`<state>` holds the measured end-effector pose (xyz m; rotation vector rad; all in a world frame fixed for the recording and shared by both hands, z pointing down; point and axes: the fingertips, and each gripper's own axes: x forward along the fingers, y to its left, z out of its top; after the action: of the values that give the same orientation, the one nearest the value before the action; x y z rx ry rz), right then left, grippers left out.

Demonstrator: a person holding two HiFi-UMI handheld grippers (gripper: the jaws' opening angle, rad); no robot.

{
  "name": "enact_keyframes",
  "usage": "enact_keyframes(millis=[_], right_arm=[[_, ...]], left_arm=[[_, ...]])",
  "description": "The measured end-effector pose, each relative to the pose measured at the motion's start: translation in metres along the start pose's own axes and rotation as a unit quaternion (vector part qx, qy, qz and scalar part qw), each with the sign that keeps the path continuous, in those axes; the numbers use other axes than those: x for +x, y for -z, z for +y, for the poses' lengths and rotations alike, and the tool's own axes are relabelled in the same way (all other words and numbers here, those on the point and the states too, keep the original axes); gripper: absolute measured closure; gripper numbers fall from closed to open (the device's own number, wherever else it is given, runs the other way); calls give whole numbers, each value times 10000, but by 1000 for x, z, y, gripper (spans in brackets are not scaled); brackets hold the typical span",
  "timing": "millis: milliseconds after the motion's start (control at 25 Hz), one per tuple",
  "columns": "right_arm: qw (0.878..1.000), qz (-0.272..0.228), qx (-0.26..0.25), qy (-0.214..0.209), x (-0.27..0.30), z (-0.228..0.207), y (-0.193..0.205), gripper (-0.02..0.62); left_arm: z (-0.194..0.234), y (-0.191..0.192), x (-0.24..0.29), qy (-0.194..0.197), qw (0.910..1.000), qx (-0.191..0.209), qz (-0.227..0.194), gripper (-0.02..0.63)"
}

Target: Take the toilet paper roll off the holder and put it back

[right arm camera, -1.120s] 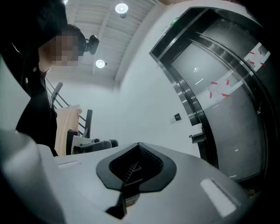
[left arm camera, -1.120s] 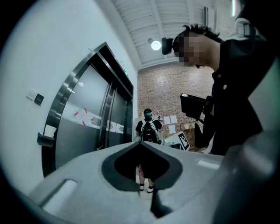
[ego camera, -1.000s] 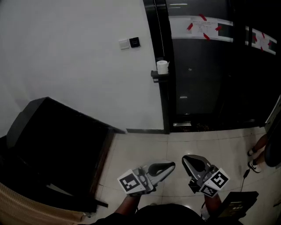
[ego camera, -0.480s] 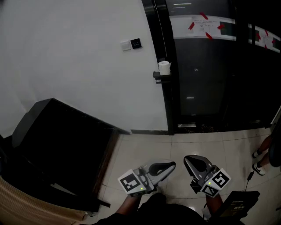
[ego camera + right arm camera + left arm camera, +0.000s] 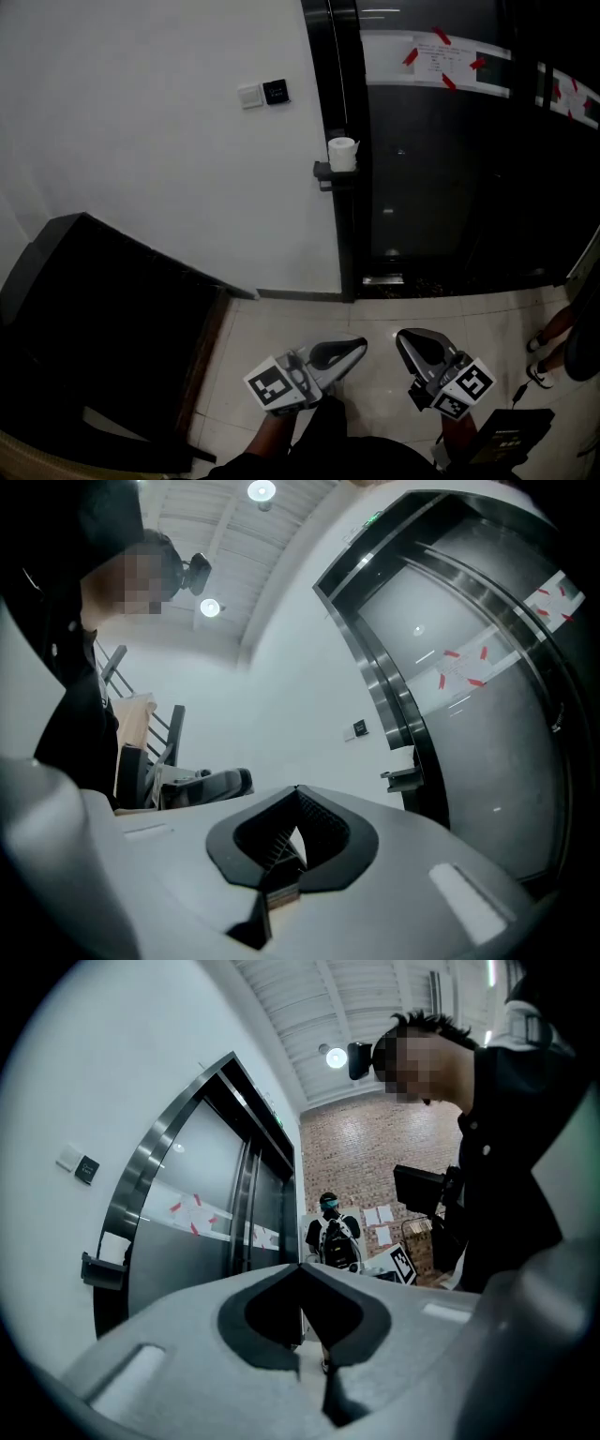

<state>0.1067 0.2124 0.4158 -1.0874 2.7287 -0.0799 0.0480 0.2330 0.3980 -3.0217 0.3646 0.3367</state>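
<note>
The left claw (image 5: 359,348) and right claw (image 5: 405,337), both closed on nothing, sit well short of the toilet paper roll (image 5: 343,153), upright on its holder (image 5: 328,172) far ahead and above, slightly nearer the left.

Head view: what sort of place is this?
Probably an indoor lobby or corridor in an office-type building: glossy tiled floor, dark metal-framed doors like a lift's, wall switches. A toilet paper roll sits on a holder there.

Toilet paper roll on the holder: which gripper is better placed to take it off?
Left, slightly. Both are shut, empty and far from the toilet paper roll, but the left gripper lines up with it better than the right gripper.
</note>
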Motion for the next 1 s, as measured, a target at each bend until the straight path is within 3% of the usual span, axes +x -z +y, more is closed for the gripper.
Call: enact_keyframes(millis=[240, 400, 600, 760, 1000], right_arm=[[9996, -12, 24, 291, 101, -91, -3, 594], [9993, -302, 110, 208, 179, -135, -26, 594], [9993, -270, -9, 277, 255, -192, -30, 594], [9990, -263, -93, 349, 294, -228, -31, 552], [9987, -281, -171, 388, 318, -271, -40, 523]], left_arm=[[136, 5, 23, 253, 9996, -128, -46, 604], [223, -4, 32, 323, 9994, -130, -31, 604], [312, -12, 36, 333, 9994, -130, 25, 604], [363, -9, 44, 220, 9997, -119, 73, 604], [398, -7, 66, -24, 9997, -14, 234, 604]])
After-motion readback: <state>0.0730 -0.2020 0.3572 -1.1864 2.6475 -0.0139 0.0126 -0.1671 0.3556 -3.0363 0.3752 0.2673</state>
